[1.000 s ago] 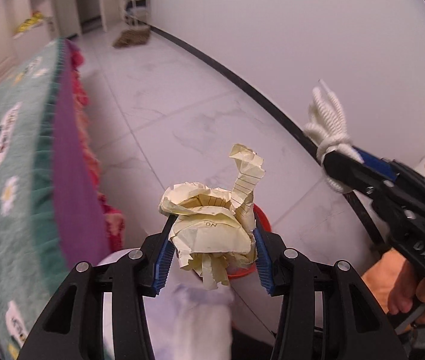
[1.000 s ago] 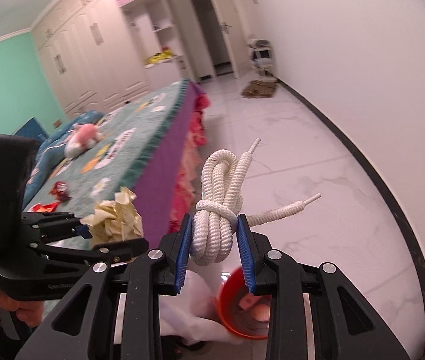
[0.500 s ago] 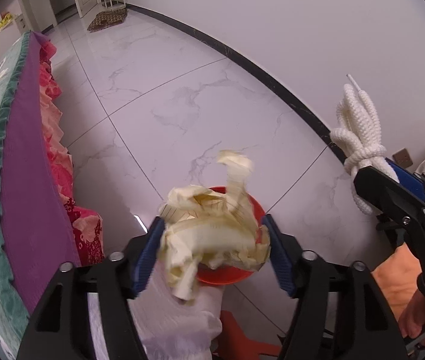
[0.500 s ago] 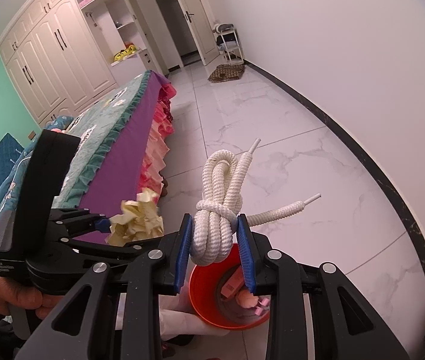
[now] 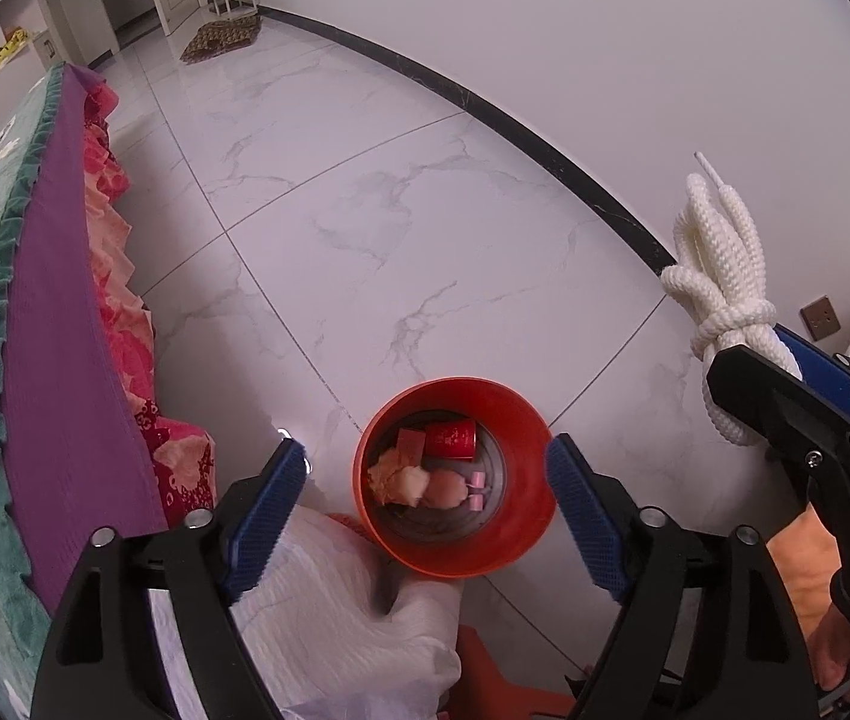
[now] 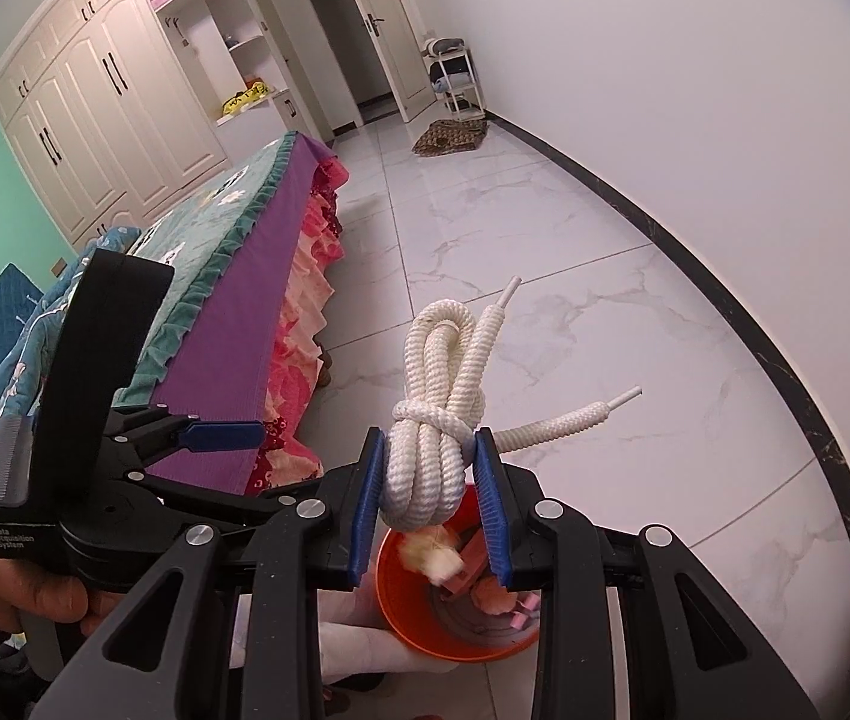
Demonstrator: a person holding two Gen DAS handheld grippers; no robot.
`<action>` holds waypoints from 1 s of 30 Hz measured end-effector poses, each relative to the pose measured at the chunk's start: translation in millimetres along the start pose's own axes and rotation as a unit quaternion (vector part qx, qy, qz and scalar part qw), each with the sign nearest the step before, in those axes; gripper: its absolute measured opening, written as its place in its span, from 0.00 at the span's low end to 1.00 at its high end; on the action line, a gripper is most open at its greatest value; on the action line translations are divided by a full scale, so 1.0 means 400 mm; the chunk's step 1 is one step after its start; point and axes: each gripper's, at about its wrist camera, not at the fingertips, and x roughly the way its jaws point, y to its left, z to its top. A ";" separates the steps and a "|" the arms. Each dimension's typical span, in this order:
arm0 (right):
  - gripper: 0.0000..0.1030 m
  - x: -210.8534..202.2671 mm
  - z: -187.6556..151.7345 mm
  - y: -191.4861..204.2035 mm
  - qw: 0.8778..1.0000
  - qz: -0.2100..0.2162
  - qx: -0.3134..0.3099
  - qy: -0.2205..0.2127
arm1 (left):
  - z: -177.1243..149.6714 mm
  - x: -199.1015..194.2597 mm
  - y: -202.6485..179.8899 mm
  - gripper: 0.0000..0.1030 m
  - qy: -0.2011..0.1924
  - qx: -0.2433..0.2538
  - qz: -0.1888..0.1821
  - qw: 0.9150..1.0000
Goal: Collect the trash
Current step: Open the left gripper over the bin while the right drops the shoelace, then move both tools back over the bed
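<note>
Bed [image 5: 35, 324] along the left: teal quilted cover, purple side panel, pink floral frill down to the white marble floor [image 5: 365, 192].

Left tool [image 5: 425, 498]: blue pads standing wide apart and opening further, nothing between them. It points steeply down over the red bin [image 5: 521, 546], which stands on the floor just off the bed's near corner. In the right wrist view only one blue pad of this tool shows clearly; a hand [image 6: 23, 582] grips its black handle at the lower left edge.

Bin contents, left to right: crumpled cream-yellow paper [image 5: 398, 480], a pale pinkish lump beside it, two small pink pieces at the right. Behind these, a red square scrap and a red cup [image 5: 452, 441] lying on its side (gold print on it too small to read). The bin's near rim is partly covered by white cloth [image 5: 329, 594] at the lower frame edge; what the cloth belongs to cannot be told.

Right tool [image 6: 430, 495]: pads narrow, clamped on a bundle of white braided rope [image 6: 434, 438], looped and knotted at the middle, two sealed ends sticking free up and to the right. The bundle hangs in the air above the bin, hiding part of the bin's rim in the right wrist view. Hand on this tool is cut off at the frame's right edge in the left wrist view.
</note>
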 end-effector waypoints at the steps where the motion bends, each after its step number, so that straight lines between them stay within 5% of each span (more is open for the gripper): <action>1: 0.29 0.001 0.000 -0.001 1.000 0.000 -0.001 0.000 | -0.001 0.000 0.002 0.84 -0.001 -0.001 -0.001 1.000; 17: 0.36 0.098 0.001 0.016 1.000 0.002 -0.003 0.030 | -0.027 -0.021 0.070 0.84 0.000 -0.032 0.035 0.999; 30: 0.36 0.019 0.019 0.097 0.999 0.020 -0.028 0.006 | -0.068 -0.126 0.106 0.84 -0.041 -0.054 0.046 0.997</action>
